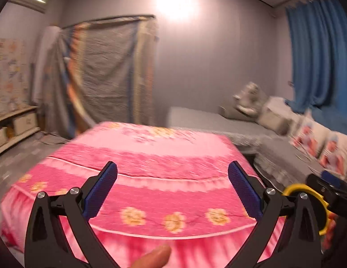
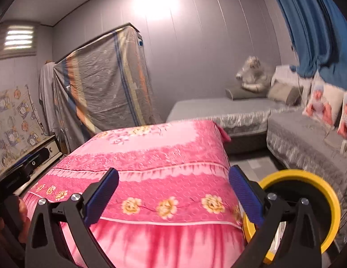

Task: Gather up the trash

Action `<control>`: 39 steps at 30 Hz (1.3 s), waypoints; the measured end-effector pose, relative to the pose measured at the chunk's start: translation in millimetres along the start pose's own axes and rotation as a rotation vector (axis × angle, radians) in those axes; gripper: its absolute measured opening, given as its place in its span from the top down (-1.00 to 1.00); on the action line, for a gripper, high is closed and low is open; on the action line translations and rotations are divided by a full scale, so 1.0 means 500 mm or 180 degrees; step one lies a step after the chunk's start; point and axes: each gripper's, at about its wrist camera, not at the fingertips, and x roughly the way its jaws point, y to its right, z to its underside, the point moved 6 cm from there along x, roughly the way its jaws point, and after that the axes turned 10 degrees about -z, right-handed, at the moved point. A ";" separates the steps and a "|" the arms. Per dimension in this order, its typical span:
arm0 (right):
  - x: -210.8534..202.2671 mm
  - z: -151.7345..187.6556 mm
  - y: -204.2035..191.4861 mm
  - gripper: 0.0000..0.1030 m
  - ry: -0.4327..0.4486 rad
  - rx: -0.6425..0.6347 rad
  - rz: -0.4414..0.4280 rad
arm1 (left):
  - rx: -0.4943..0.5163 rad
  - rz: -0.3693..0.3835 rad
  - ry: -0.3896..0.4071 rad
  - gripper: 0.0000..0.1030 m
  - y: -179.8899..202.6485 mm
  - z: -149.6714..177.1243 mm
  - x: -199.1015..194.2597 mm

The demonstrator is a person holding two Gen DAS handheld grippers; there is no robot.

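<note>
My left gripper [image 1: 172,172] is open and empty, held above the near edge of a table covered with a pink flowered cloth [image 1: 151,156]. My right gripper [image 2: 173,176] is open and empty over the same pink cloth [image 2: 162,151]. A yellow-rimmed bin [image 2: 307,201] stands low at the right of the table, just beside my right gripper; its yellow rim also shows in the left wrist view [image 1: 316,203]. No loose trash shows on the cloth in either view.
A grey sofa [image 2: 296,138] with printed cushions [image 2: 321,105] and a plush toy [image 2: 251,73] runs along the right under blue curtains [image 2: 307,22]. A cloth-covered wardrobe [image 2: 102,82] stands behind the table. A low shelf [image 1: 14,125] is at left.
</note>
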 end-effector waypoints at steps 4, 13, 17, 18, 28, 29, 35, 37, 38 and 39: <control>-0.011 -0.010 -0.026 -0.85 0.0012 -0.0062 0.0161 | -0.0020 -0.0134 0.0089 -0.84 -0.036 -0.004 -0.033; -0.028 0.032 -0.056 -0.85 0.0037 -0.0076 0.0184 | 0.0053 -0.0287 -0.0062 -0.84 -0.027 0.044 -0.073; -0.042 0.033 -0.067 -0.85 0.0142 -0.0155 0.0217 | 0.0012 -0.0169 -0.0182 -0.84 -0.017 0.059 -0.070; -0.046 0.033 -0.069 -0.85 0.0167 -0.0179 0.0235 | -0.0012 -0.0149 -0.0200 -0.84 -0.015 0.060 -0.070; -0.042 0.040 -0.071 -0.85 0.0087 -0.0176 0.0204 | -0.0041 -0.0197 -0.0152 -0.84 -0.011 0.056 -0.080; -0.039 0.041 -0.072 -0.85 0.0074 -0.0175 0.0194 | -0.0049 -0.0200 -0.0158 -0.84 -0.011 0.054 -0.081; -0.038 0.041 -0.070 -0.85 0.0067 -0.0171 0.0189 | -0.0004 -0.0263 -0.0194 -0.84 -0.006 0.057 -0.077; -0.038 0.041 -0.070 -0.85 0.0063 -0.0165 0.0189 | -0.0011 -0.0207 -0.0207 -0.84 -0.001 0.058 -0.077; -0.037 0.042 -0.070 -0.85 0.0058 -0.0161 0.0190 | -0.0010 -0.0199 -0.0210 -0.84 -0.001 0.058 -0.077; -0.037 0.043 -0.071 -0.85 0.0054 -0.0157 0.0186 | -0.0003 -0.0198 -0.0206 -0.84 0.000 0.057 -0.078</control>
